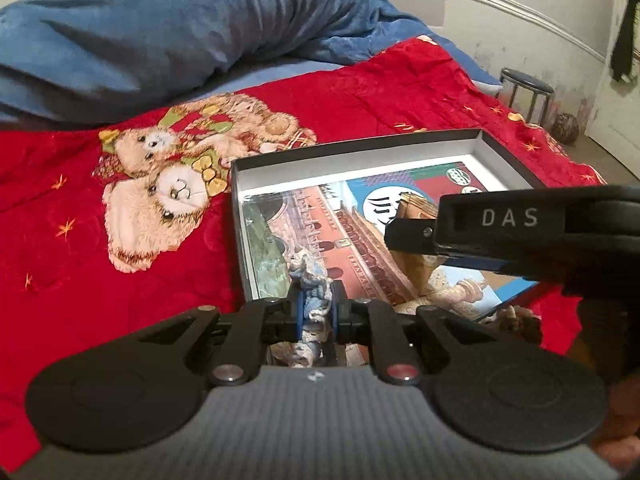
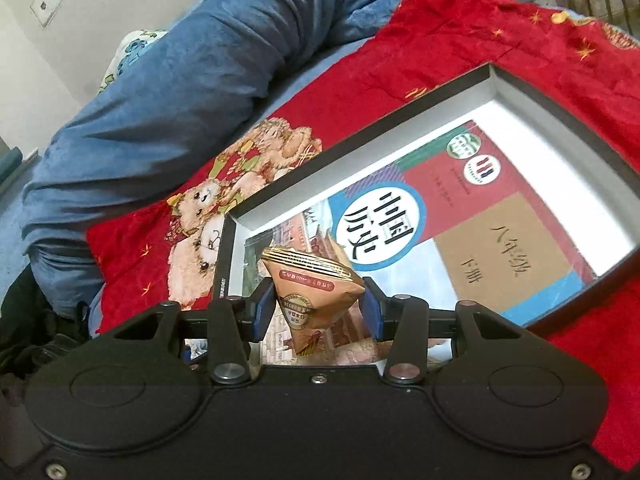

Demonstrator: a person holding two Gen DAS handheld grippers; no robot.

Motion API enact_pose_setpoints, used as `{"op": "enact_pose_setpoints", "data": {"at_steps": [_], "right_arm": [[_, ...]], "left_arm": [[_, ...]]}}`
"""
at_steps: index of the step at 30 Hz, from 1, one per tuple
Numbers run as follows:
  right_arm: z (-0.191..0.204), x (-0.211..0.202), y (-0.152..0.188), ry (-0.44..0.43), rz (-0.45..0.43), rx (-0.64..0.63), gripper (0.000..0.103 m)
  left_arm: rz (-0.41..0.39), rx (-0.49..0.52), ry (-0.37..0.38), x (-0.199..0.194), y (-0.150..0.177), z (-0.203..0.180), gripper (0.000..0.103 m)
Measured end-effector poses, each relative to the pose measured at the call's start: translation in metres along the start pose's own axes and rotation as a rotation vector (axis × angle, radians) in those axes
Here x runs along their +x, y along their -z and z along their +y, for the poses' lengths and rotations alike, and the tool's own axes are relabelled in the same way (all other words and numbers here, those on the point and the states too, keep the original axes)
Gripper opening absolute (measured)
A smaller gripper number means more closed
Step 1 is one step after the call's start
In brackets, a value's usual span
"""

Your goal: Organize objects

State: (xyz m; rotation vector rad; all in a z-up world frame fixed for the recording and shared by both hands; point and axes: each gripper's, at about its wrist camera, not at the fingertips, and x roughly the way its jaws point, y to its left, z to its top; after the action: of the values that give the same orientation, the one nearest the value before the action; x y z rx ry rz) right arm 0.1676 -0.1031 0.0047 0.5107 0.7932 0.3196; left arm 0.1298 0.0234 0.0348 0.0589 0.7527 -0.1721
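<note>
- Over the near edge of the shallow black box (image 1: pixel 360 151), my left gripper (image 1: pixel 316 312) has its 2 blue-padded fingers (image 1: pixel 299 314) clenched on a blue-and-white crocheted piece (image 1: pixel 310 280), which stands up between them.
- Just to the right, my right gripper (image 2: pixel 318 312) holds a tan triangular snack packet (image 2: pixel 314 292); its fingers (image 2: pixel 262 314) press both sides of the packet, above the lower part of the book cover.
- From the left wrist view, the right gripper (image 1: pixel 408 234) reaches in from the right, over the box.
- Inside the box (image 2: pixel 352 136) a Chinese history textbook (image 2: pixel 460 216) lies flat, cover up, filling most of the white floor.
- Under the box lies a red teddy-bear blanket (image 1: pixel 120 184) on the bed, with a rumpled blue quilt (image 1: pixel 180 20) beyond.
- Past the bed's far corner stands a round metal stool (image 1: pixel 526 88).
</note>
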Motion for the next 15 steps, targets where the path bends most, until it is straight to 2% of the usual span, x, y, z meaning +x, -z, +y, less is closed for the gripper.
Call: {"op": "enact_pose_setpoints", "data": {"at_steps": [4,15], "right_arm": [[0.003,0.006,0.0,-0.009,0.024,-0.007,0.044],[0.014,0.011,0.007,0.041,0.066,-0.054,0.044]], "left_arm": [[0.003,0.003,-0.021,0.003,0.003,0.0,0.016],[0.021,-0.054,0.005,0.007,0.002,0.01,0.019]]}}
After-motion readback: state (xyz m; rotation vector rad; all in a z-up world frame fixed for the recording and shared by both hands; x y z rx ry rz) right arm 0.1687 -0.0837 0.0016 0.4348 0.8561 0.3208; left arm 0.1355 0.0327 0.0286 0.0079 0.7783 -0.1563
